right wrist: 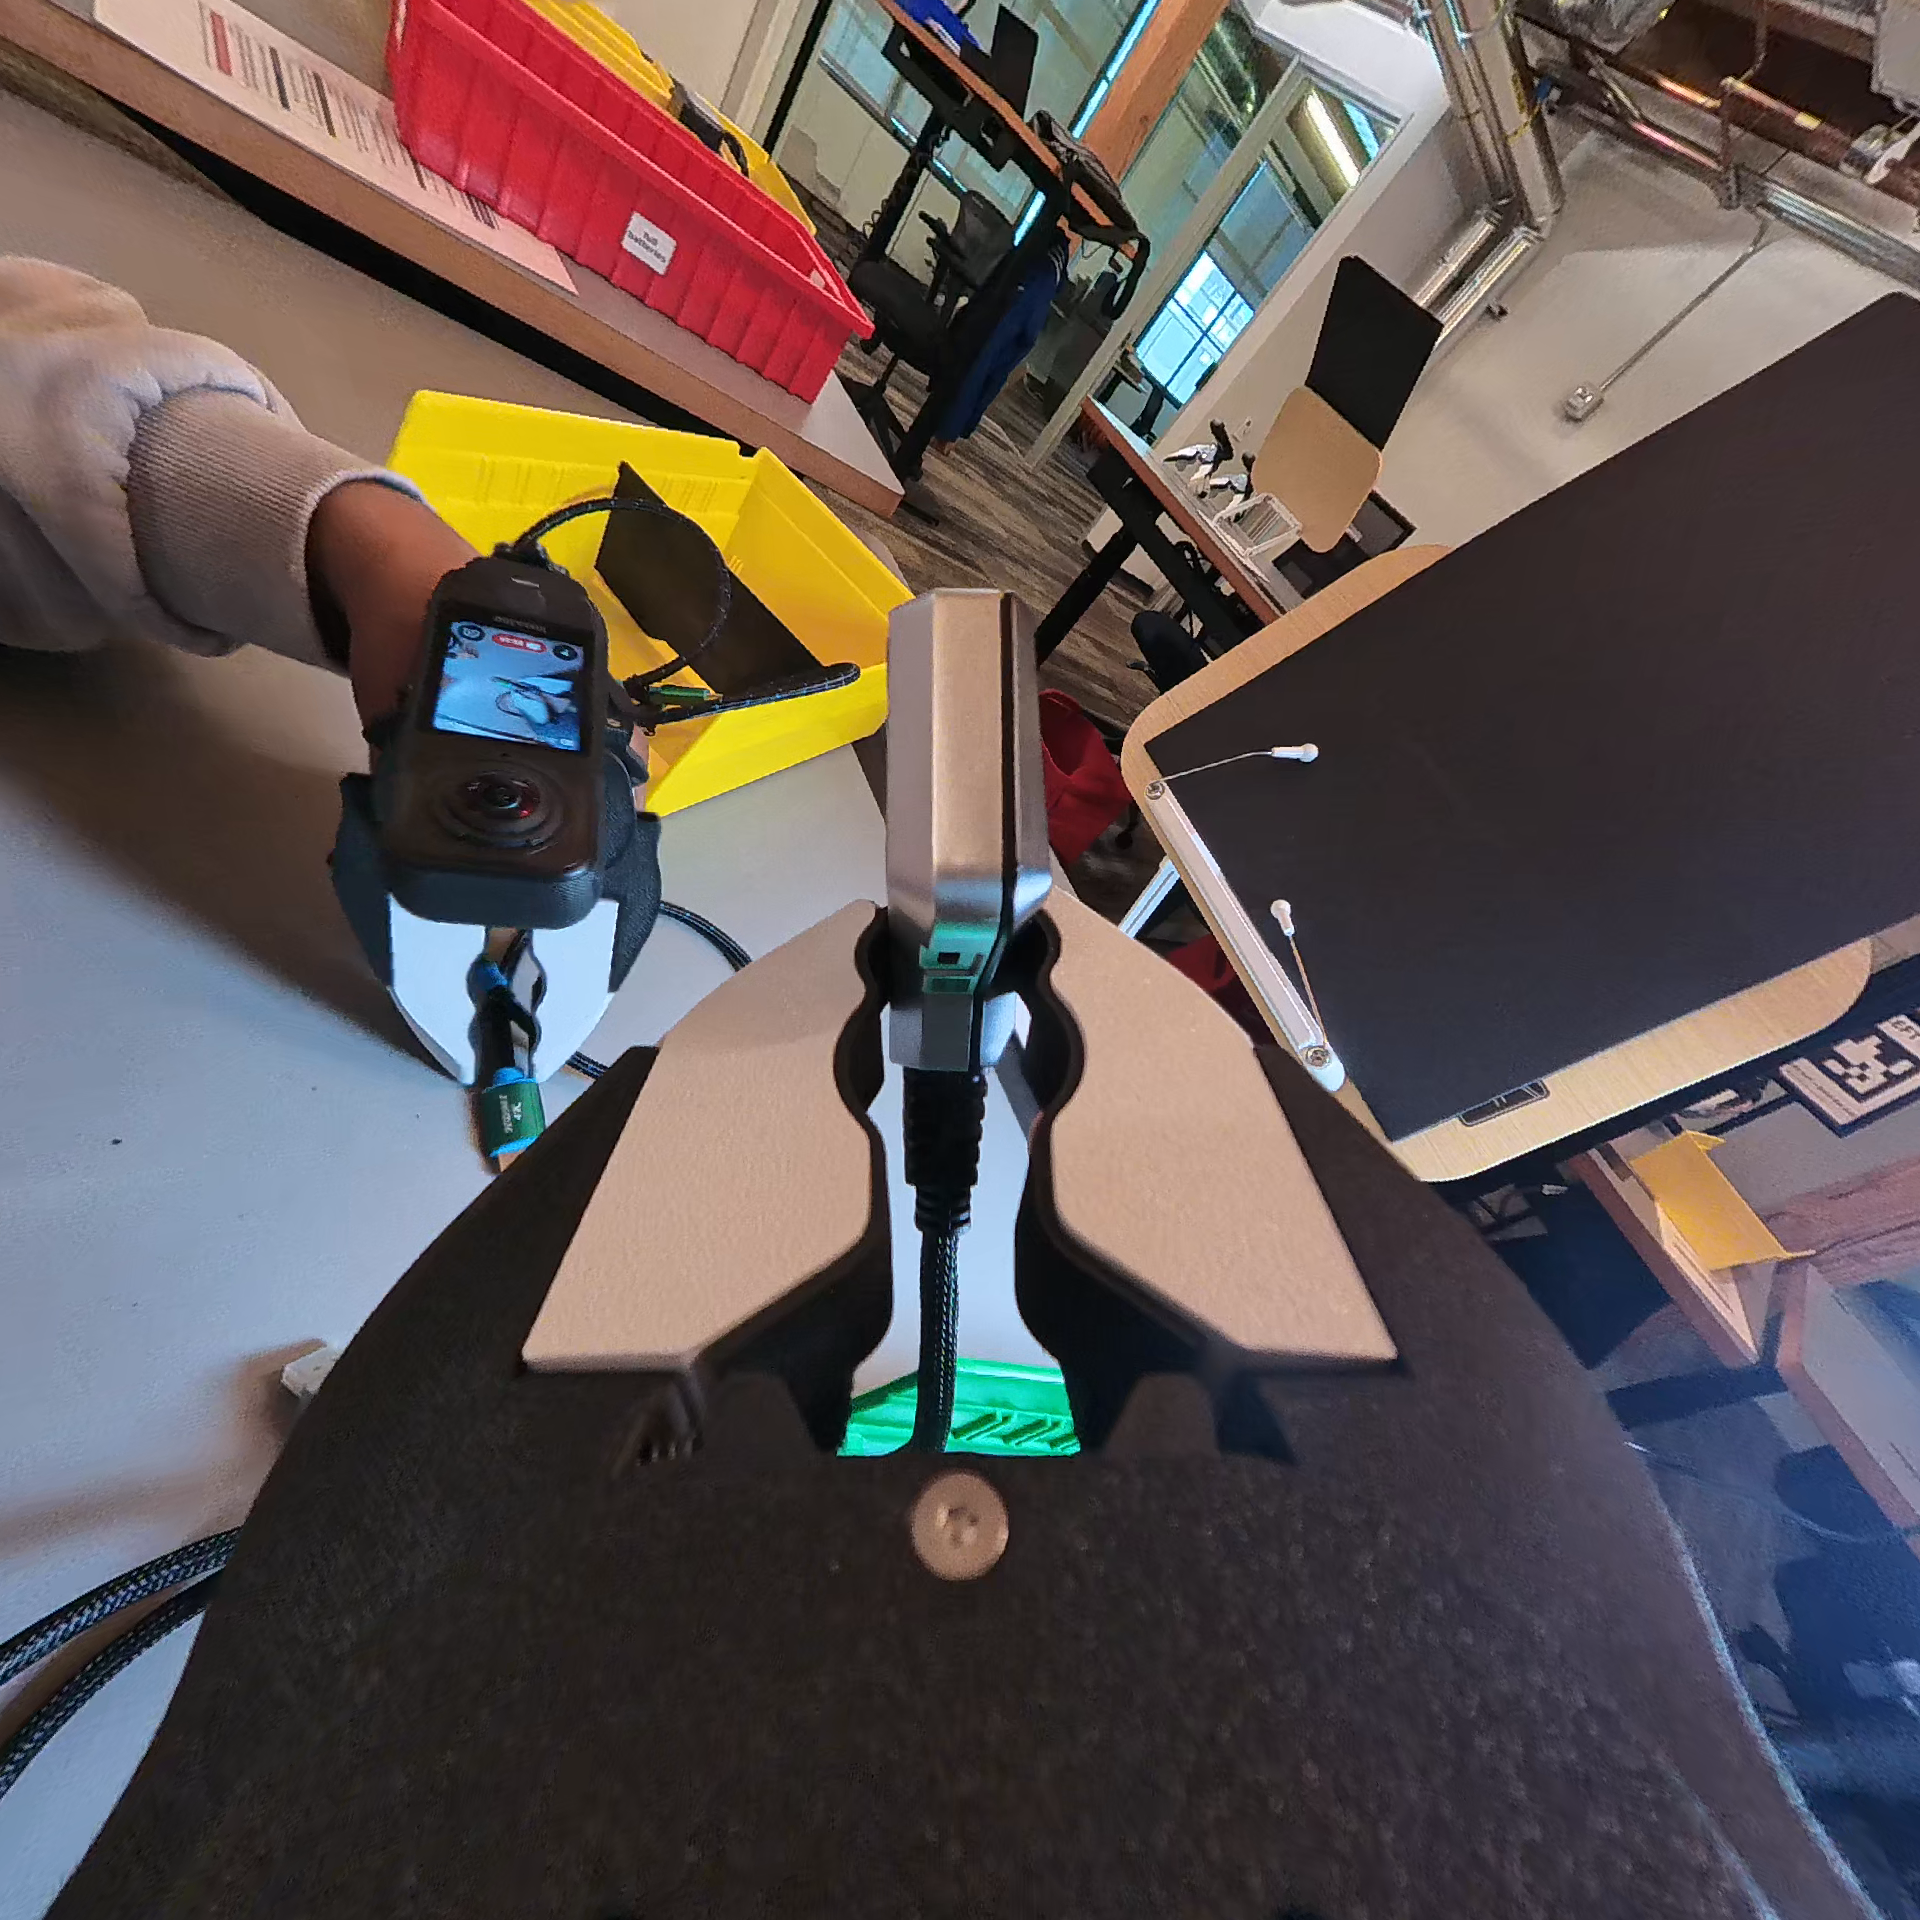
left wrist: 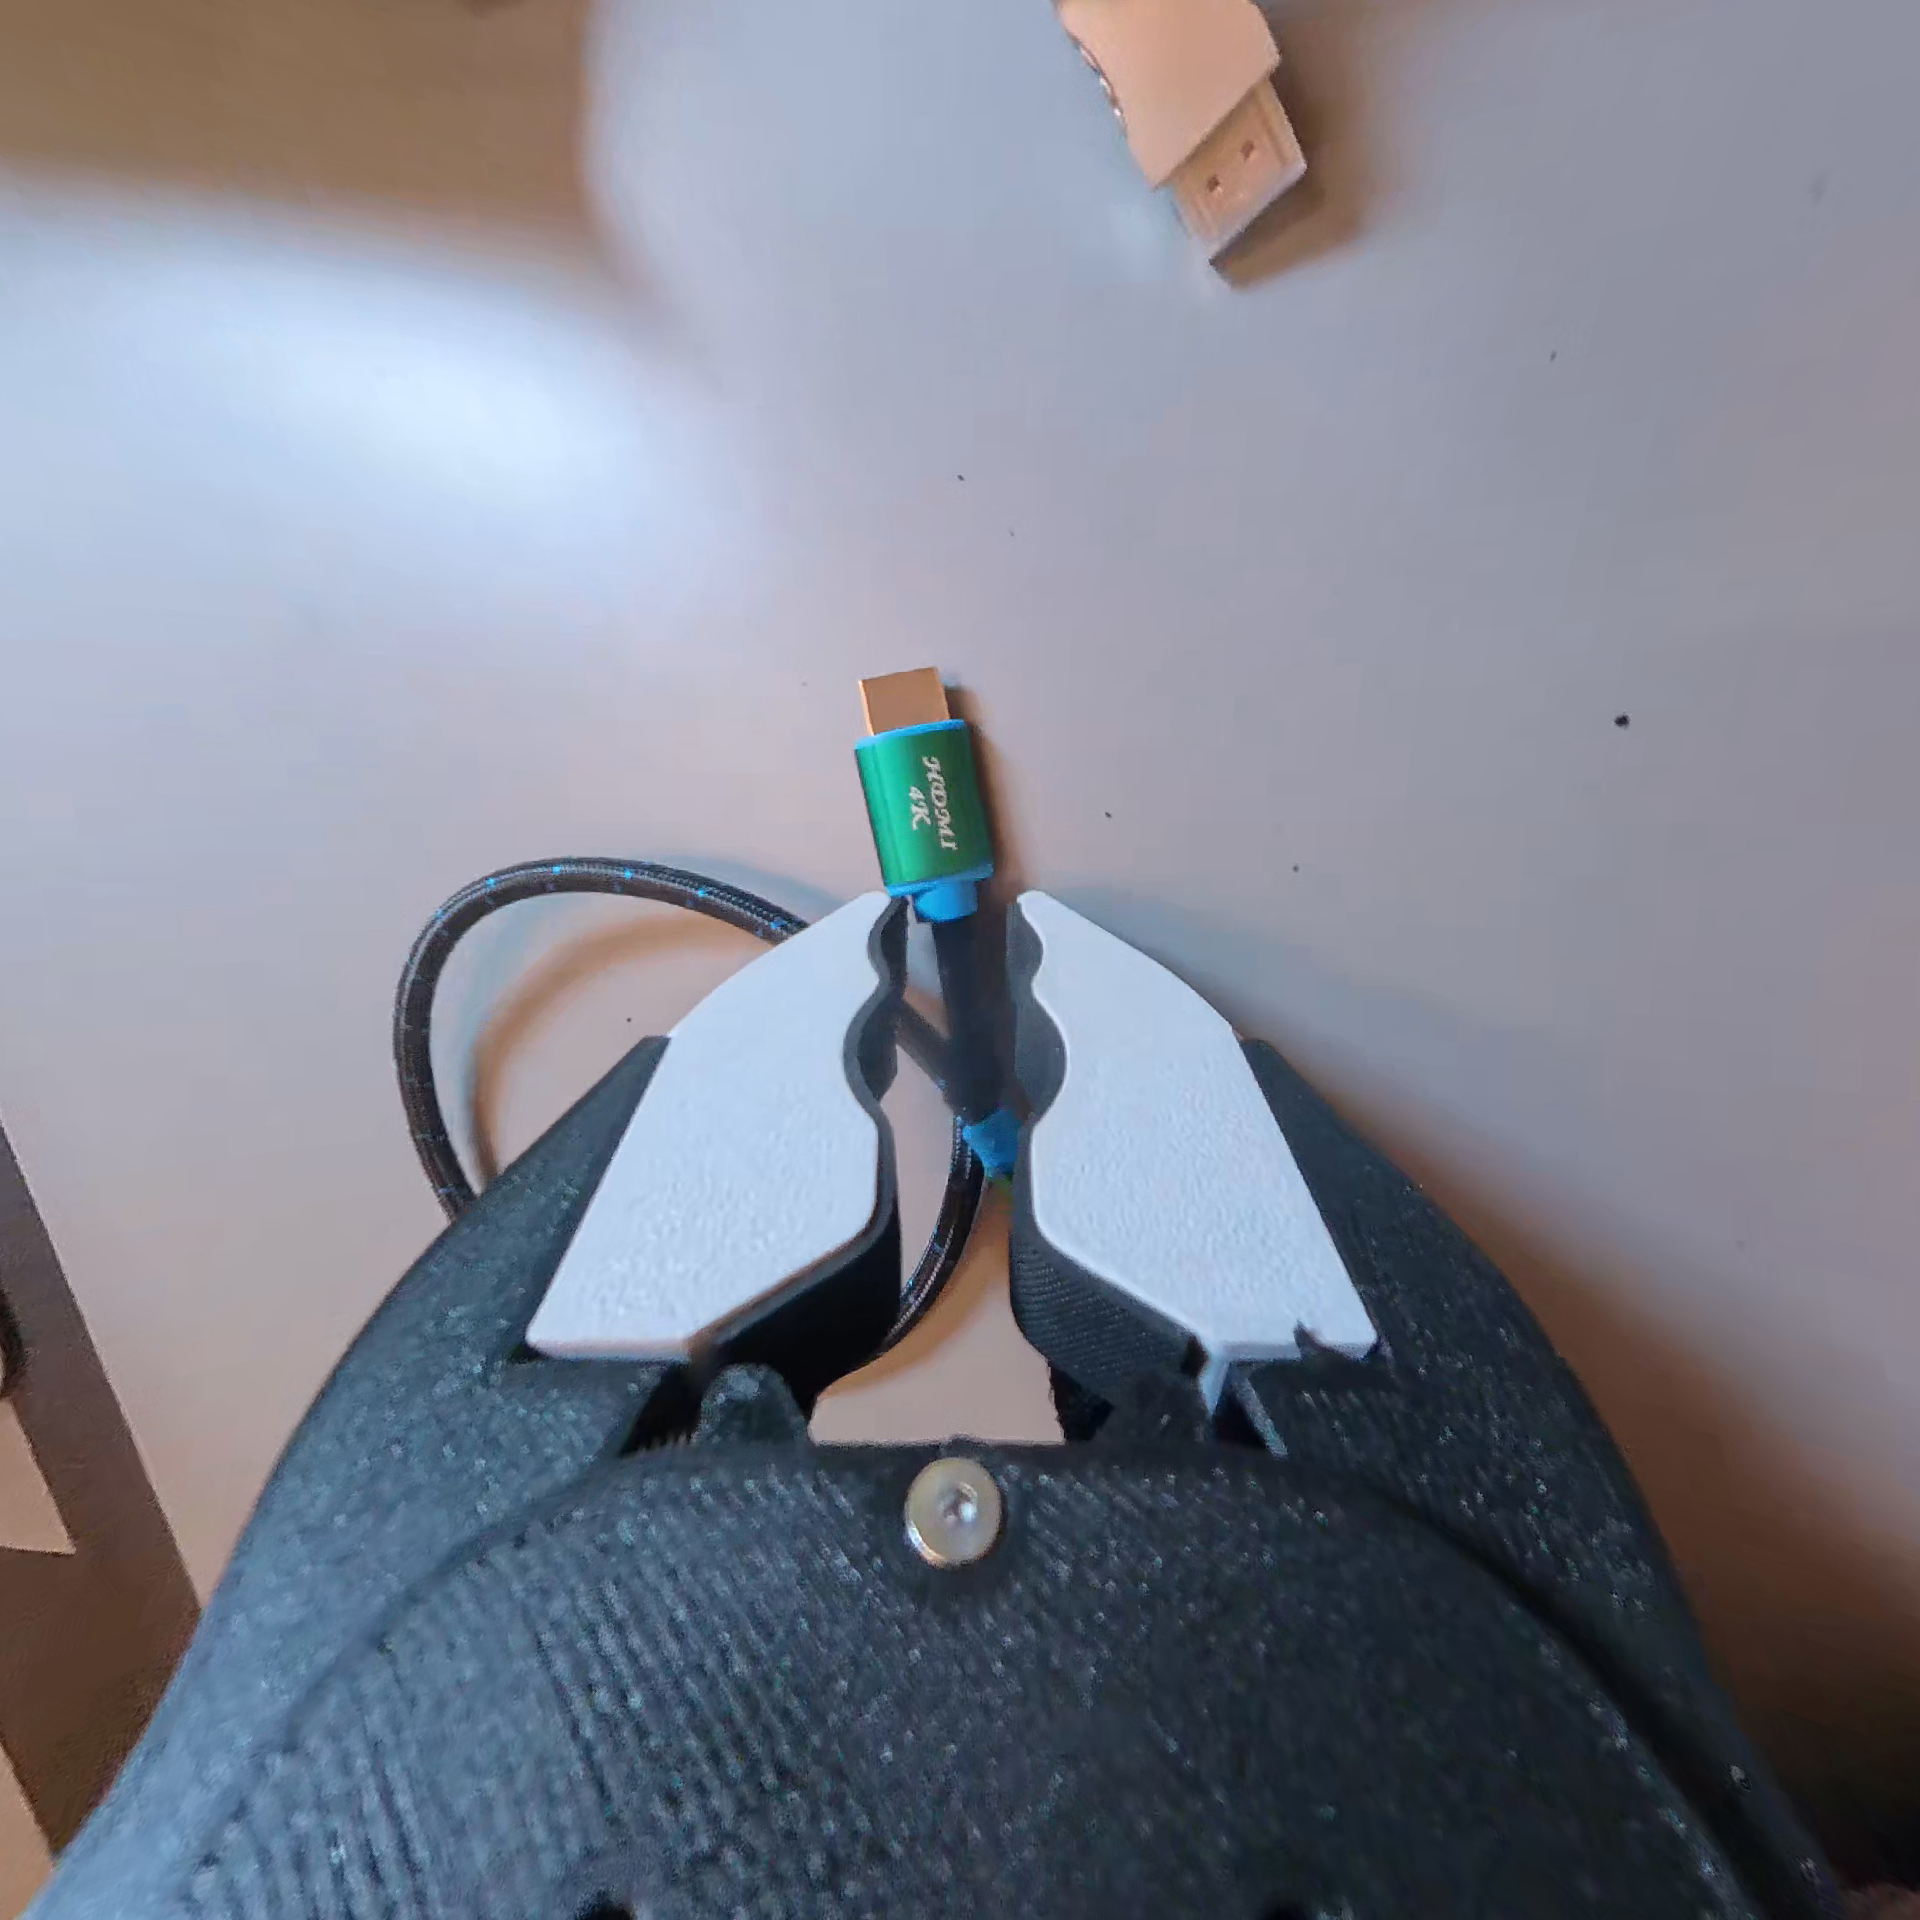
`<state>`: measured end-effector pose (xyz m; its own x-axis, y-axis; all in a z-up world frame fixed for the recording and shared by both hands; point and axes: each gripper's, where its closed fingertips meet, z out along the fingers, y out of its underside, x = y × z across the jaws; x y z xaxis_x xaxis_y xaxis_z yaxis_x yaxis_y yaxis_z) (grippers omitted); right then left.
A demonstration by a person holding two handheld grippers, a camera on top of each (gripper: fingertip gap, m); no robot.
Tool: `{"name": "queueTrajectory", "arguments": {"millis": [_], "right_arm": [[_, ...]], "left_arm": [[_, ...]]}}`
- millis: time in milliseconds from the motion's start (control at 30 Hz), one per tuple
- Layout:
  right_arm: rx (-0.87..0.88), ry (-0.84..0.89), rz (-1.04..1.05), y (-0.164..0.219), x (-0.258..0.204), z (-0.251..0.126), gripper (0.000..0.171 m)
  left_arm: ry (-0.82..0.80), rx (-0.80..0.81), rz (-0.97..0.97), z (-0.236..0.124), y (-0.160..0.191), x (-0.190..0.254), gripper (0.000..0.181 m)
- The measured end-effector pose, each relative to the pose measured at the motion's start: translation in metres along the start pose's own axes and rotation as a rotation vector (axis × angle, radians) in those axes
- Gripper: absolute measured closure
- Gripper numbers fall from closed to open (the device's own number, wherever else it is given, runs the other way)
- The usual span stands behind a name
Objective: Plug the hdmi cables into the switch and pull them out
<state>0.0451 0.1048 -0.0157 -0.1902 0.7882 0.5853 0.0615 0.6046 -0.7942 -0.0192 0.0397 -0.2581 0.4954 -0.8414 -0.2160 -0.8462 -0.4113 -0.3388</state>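
My left gripper (left wrist: 958, 909) hovers low over the pale table (left wrist: 1351, 623). Its fingers stand a little apart, straddling a black braided hdmi cable (left wrist: 961, 997). The cable's green plug (left wrist: 920, 816) with a gold tip lies on the table just past the fingertips. The right wrist view shows this gripper (right wrist: 499, 1055) and the plug (right wrist: 511, 1120) too. My right gripper (right wrist: 956, 925) is shut on the grey hdmi switch (right wrist: 951, 748), held edge-on above the table. A black cable (right wrist: 940, 1247) runs from the switch down between the fingers. A pale plug (left wrist: 1195, 135) shows at the top edge.
A yellow bin (right wrist: 582, 478) with more cables stands behind the left gripper, and a red bin (right wrist: 623, 177) is farther back. A dark board (right wrist: 1558, 727) stands to the right. A person's sleeve (right wrist: 156, 488) comes in from the left. A braided cable (right wrist: 94, 1600) lies at lower left. Spacing between my two grippers at the tips: around 25 cm.
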Motion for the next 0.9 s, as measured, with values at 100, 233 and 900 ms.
{"name": "queueTrajectory", "arguments": {"millis": [100, 233, 900], "right_arm": [[-0.009, -0.005, 0.002, 0.003, -0.001, 0.002, 0.148], [-0.038, 0.005, -0.039, 0.008, -0.002, 0.004, 0.148], [-0.281, 0.015, -0.657, 0.076, -0.071, 0.087, 0.149]], "left_arm": [[-0.004, 0.043, -0.055, 0.004, -0.006, -0.006, 0.170], [-0.008, 0.038, -0.112, 0.003, -0.004, -0.013, 0.170], [0.096, 0.335, -0.373, -0.114, 0.003, -0.020, 0.171]]}}
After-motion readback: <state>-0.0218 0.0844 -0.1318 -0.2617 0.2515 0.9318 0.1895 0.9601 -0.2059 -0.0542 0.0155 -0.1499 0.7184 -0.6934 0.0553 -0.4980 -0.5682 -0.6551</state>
